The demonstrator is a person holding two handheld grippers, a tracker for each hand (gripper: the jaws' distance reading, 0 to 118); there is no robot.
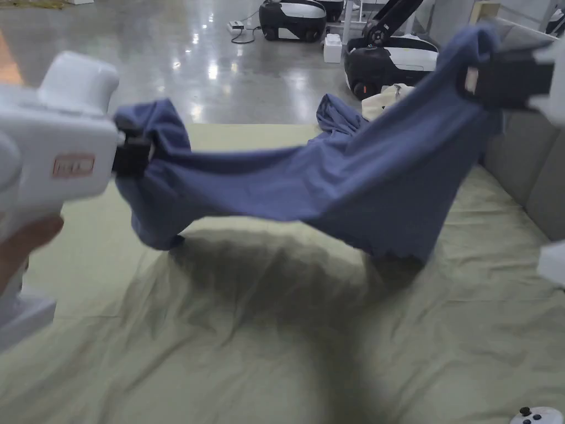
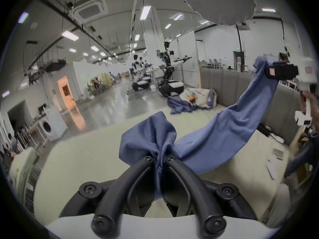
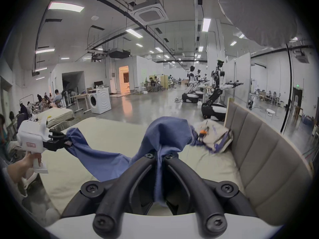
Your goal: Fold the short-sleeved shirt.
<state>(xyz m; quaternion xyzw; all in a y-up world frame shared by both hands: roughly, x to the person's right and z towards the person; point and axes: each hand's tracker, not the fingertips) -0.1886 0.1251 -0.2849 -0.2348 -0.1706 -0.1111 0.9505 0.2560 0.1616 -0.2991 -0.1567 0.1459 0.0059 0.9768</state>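
— What blocks the fingers (image 2: 149,158)?
— The blue shirt (image 1: 342,187) sags between both pairs. A padded headboard (image 1: 524,165) stands just right of the right ones; a clothes pile (image 3: 212,135) lies beyond.
— Below them?
— Bare bed sheet (image 1: 248,342).

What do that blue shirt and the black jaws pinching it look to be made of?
The blue shirt looks like soft, matte knit fabric, likely cotton jersey: it sags, bunches and shows a fine ribbed weave. The left gripper and right gripper each press it between black, smooth, slightly glossy jaws, probably moulded plastic or rubber-coated, fixed with dark screws; which one cannot be told.
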